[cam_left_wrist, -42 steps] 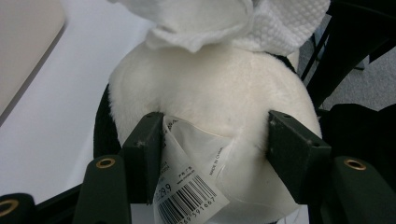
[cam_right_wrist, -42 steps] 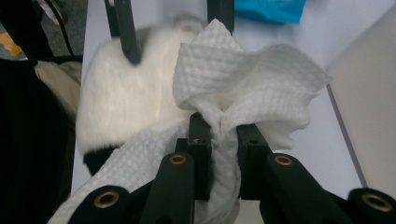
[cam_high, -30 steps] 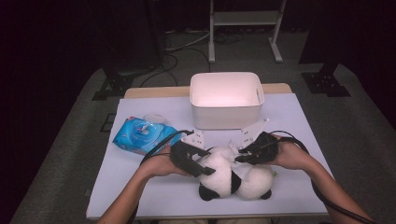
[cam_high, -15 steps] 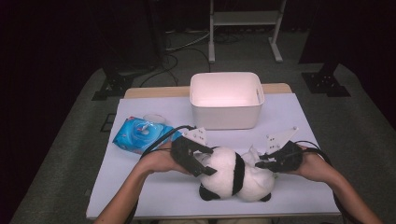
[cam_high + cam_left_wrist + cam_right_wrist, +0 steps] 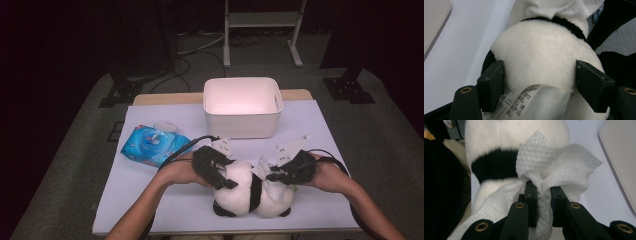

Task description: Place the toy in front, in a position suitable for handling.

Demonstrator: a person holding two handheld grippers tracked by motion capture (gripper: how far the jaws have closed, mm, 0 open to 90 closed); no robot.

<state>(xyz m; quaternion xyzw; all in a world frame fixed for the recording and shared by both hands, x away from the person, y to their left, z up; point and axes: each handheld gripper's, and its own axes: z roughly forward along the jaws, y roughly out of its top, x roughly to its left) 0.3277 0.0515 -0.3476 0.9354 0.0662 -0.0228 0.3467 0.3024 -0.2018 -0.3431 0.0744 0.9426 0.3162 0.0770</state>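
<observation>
Change: the right gripper point(image 5: 272, 176) has come back in against the right half of the panda, after standing farther right half a second ago. The left gripper point(image 5: 220, 172) has kept its place on the left half, and its jaws have just been opening, with the toy's body between them.
Left gripper: jaws stand apart around the plush panda point(image 5: 541, 55), a pad point(image 5: 491, 85) at each flank of the rounded white body; whether they press on the fur cannot be told. A printed fabric label point(image 5: 524, 100) hangs from the toy between them.
Right gripper: jaws point(image 5: 543, 202) pinched close on a bunched white wipe point(image 5: 554, 167), which fans out above the fingertips and lies against the toy's fur.
Plush panda: lies point(image 5: 250, 192) at the near middle of the table point(image 5: 150, 200), between both hands.
White bin: stands point(image 5: 243, 107) beyond the toy, open side up.
Blue wipes pack: lies point(image 5: 152, 145) to the left, apart from the toy.
</observation>
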